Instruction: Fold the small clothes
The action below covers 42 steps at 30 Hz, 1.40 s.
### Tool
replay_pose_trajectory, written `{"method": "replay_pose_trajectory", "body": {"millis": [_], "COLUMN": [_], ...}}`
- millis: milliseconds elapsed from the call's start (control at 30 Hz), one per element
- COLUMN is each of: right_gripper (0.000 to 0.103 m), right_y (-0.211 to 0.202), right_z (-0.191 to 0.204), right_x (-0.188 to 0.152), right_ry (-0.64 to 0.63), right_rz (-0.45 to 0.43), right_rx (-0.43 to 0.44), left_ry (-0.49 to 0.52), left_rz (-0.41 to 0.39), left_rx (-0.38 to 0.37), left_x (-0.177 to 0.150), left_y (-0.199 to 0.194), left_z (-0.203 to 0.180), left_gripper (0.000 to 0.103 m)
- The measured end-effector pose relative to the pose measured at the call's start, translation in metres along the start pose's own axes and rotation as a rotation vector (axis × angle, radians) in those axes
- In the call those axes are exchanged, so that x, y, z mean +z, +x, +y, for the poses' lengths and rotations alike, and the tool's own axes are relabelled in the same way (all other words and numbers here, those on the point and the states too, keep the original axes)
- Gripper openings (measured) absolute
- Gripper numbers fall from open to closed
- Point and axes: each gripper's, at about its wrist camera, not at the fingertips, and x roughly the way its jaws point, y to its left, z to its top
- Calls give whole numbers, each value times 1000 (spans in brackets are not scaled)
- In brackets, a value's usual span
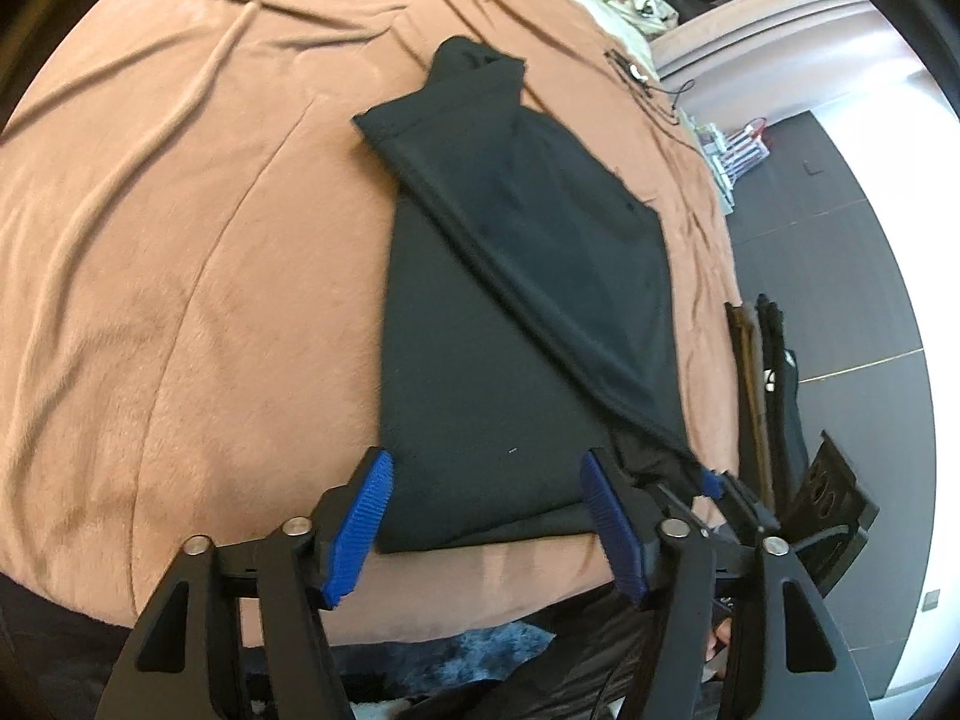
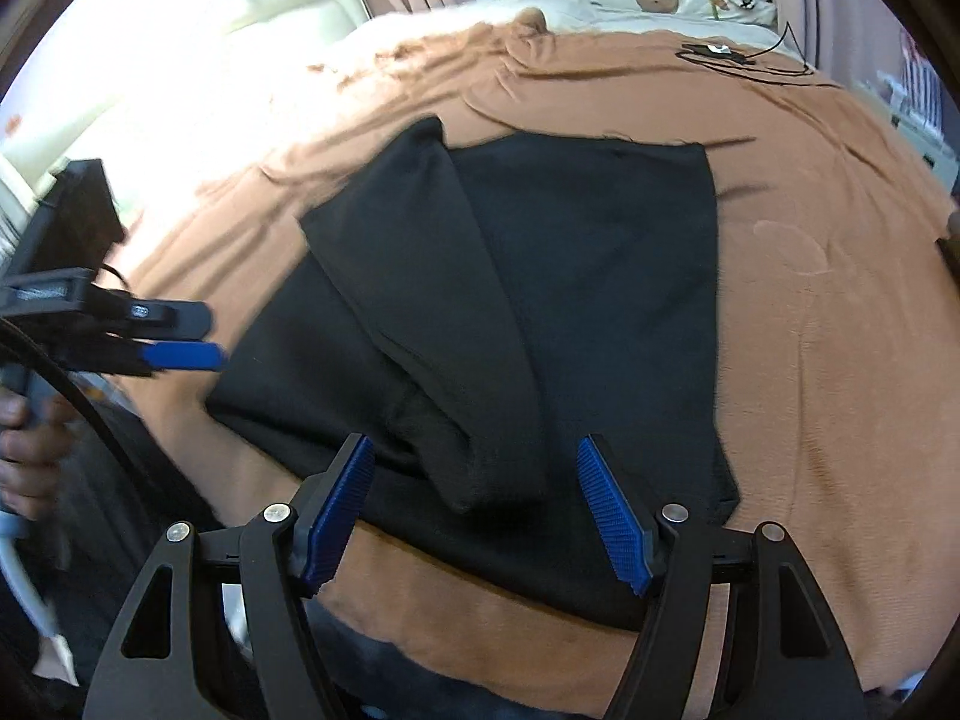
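Left wrist view shows a black garment point(image 1: 516, 312), partly folded, lying on a bed's tan blanket point(image 1: 180, 240), dark tiled floor point(image 1: 840, 276) to the right, printed bedding point(image 2: 648, 0) far off, while left gripper point(image 1: 489, 522) and right gripper point(image 2: 480, 516) hover, jaws apart, empty.

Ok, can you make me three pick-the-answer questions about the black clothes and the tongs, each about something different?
1. Where does the black garment lie?
A on the brown blanket
B on the floor
C on a chair

2. What colour are the tongs' pads?
A red
B blue
C green

3. How are the right tongs?
A open, holding nothing
B squeezed on a sock
C squeezed on the blanket

Answers: 1 A, brown blanket shows all round it. 2 B, both ribbed pads are blue. 3 A, the pads stand wide apart above the cloth.
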Motion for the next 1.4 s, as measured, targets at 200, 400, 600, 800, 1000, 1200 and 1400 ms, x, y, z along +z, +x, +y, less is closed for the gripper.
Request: {"method": "replay_pose_trajectory", "body": {"millis": [200,400,600,800,1000,1200,1400], "right_gripper": [69,68,53,49,49,49,18], "right_y": [8,4,-3,0,8,21,13], "right_z": [16,26,24,33,46,57,57], "right_x": [6,20,35,31,30,43,62], "right_ry": [-59,-79,-54,-122,-267,-373,-341], "right_rz": [47,8,-29,0,73,132,96], "right_rx": [-99,-142,-151,-135,-155,-232,-188], "left_ry": [0,-3,-16,-13,14,43,53], "left_rz": [10,15,17,16,17,18,22], "left_rx": [53,63,61,39,68,111,135], "left_x": [-4,-4,-4,-6,-7,-7,-7], "left_y": [9,9,9,4,7,10,14], "left_z": [7,11,14,12,6,0,3], "left_gripper": [39,29,27,27,27,27,19]}}
